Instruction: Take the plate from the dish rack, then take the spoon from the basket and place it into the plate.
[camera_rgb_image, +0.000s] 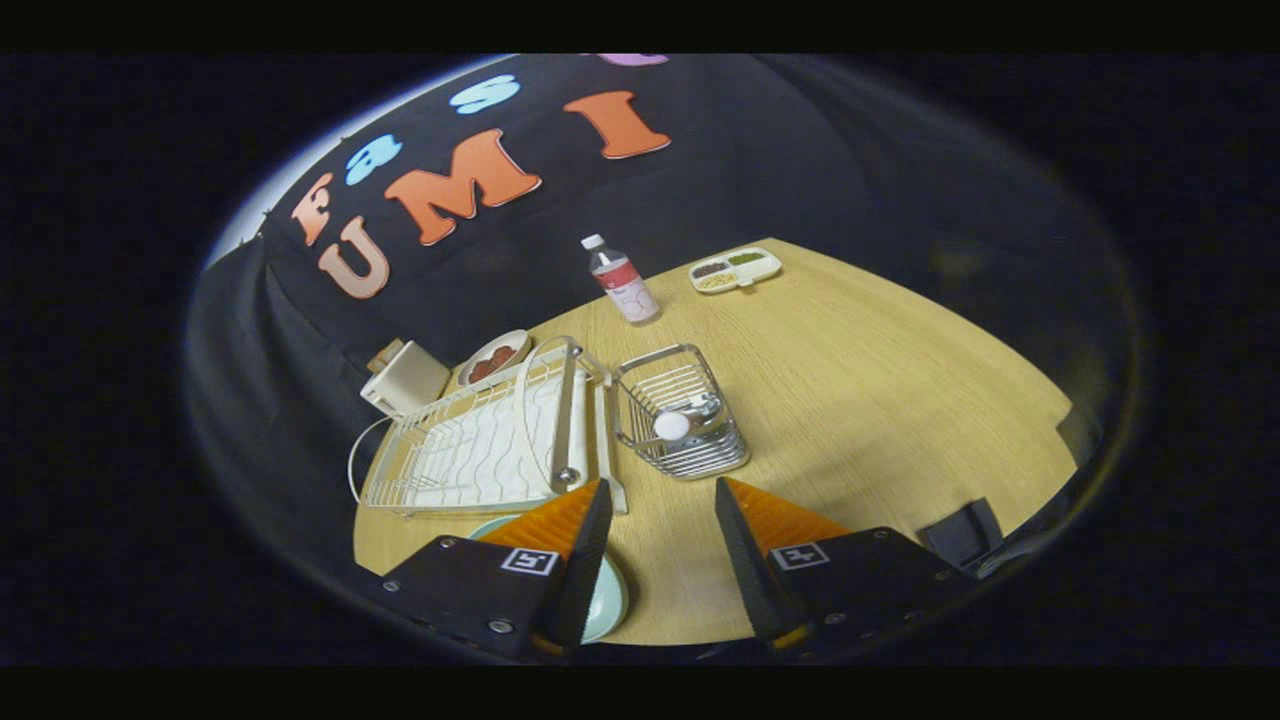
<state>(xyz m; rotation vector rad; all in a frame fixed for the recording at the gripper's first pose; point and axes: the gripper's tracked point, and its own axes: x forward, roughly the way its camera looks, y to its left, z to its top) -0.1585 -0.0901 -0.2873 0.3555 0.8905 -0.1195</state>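
Note:
A pale green plate (612, 598) lies flat on the wooden table (900, 400), mostly hidden under my left finger. My gripper (662, 505) hangs above the table, open, with nothing between its fingers. Just ahead of the fingers stands a wire basket (685, 420) with a white spoon (672, 426) lying inside it. Left of the basket sits the white dish rack (480, 445), with no dishes standing in it.
Beyond the rack are a small bowl of red pieces (493, 357) and a cream box-like object (403, 380). A clear bottle with a red label (622, 280) and a divided snack tray (735, 269) stand at the table's far side. A dark object (960, 530) lies to the right of my fingers.

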